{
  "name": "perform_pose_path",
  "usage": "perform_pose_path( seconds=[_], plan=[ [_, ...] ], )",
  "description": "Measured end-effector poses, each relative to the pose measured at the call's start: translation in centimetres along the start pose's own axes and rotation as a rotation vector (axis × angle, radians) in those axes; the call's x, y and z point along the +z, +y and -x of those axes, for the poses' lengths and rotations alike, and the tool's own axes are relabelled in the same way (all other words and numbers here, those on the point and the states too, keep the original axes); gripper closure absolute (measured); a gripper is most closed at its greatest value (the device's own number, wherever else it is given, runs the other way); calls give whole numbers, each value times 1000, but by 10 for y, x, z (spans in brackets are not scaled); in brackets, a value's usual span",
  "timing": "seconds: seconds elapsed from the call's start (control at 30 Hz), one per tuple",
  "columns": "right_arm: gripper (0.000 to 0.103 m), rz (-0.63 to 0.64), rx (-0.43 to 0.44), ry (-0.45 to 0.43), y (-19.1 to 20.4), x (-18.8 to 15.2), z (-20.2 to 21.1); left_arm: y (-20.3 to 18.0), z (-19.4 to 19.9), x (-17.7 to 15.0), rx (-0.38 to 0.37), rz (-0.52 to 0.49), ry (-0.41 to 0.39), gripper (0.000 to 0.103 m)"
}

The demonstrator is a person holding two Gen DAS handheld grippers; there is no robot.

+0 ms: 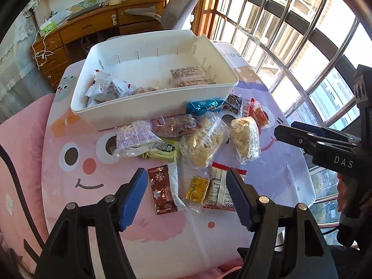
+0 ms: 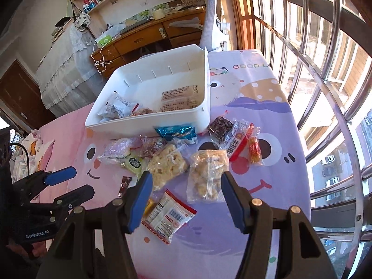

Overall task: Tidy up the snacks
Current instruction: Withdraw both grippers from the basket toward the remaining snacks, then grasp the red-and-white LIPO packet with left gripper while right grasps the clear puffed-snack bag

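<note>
Fingers on both grippers are standing apart and holding nothing: I am keeping the left gripper (image 1: 187, 195) over the near packets in the lower middle of its frame, and the right gripper (image 2: 186, 196) over the snacks in the lower middle of its own.

I am judging the job as barely begun. The bin (image 1: 130, 114), sitting in the upper middle of the frame on the worktop (image 1: 279, 174), is already holding a few packets: a white wrapper (image 1: 105, 89) at its left end, a clear printed pack (image 1: 188, 76) toward its right, and something brownish between them that I cannot make out.

Most snacks are still lying loose on the worktop in front of the bin. A blue packet (image 1: 204, 107) is lying just beside the bin's near wall. Two puffed-rice bars (image 1: 203, 141) (image 1: 245, 139) are sitting mid-frame, with a green packet (image 1: 161, 151) and a clear purple-printed pack (image 1: 134, 139) to their left. A brown sachet (image 1: 161, 189), a yellow sweet (image 1: 197, 189) and a red-edged packet (image 1: 219, 191) are lying between my left fingers. A dark bar (image 2: 220, 126) and an orange sweet (image 2: 253, 148) are waiting at centre right in the right view.

So I am reckoning roughly a dozen pieces are left to move, and the nearest ones look the easiest to take first.
</note>
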State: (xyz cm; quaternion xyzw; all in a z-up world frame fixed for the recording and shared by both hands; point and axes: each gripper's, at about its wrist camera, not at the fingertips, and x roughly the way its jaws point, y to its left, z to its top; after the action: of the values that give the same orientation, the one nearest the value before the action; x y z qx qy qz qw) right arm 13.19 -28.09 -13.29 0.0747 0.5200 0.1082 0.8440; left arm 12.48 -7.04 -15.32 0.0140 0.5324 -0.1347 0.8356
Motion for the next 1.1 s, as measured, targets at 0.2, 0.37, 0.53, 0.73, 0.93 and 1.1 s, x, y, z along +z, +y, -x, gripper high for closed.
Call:
perform_pose_path(
  seconds=[0.2,0.37,0.53,0.73,0.93,1.1],
  plan=[
    [41,-28,10,41,-18,-10,-14,-22,-16,-15,-17,-37,51,34],
    [41,-48,21,62,-28,-16,-27,-37,-35,-29,-51,-78,99,34],
    [41,-45,17,78,-34,-20,-40,-48,-55,-45,-68,-100,157,34],
    [41,-26,20,66,-38,-22,-52,-64,-63,-60,-91,-159,143,34],
    [41,-10,41,60,-43,-22,-64,-88,-71,-65,-96,-243,90,34],
    [41,-20,54,72,-48,-22,-72,-95,-87,-64,-75,-224,116,34]
  ],
)
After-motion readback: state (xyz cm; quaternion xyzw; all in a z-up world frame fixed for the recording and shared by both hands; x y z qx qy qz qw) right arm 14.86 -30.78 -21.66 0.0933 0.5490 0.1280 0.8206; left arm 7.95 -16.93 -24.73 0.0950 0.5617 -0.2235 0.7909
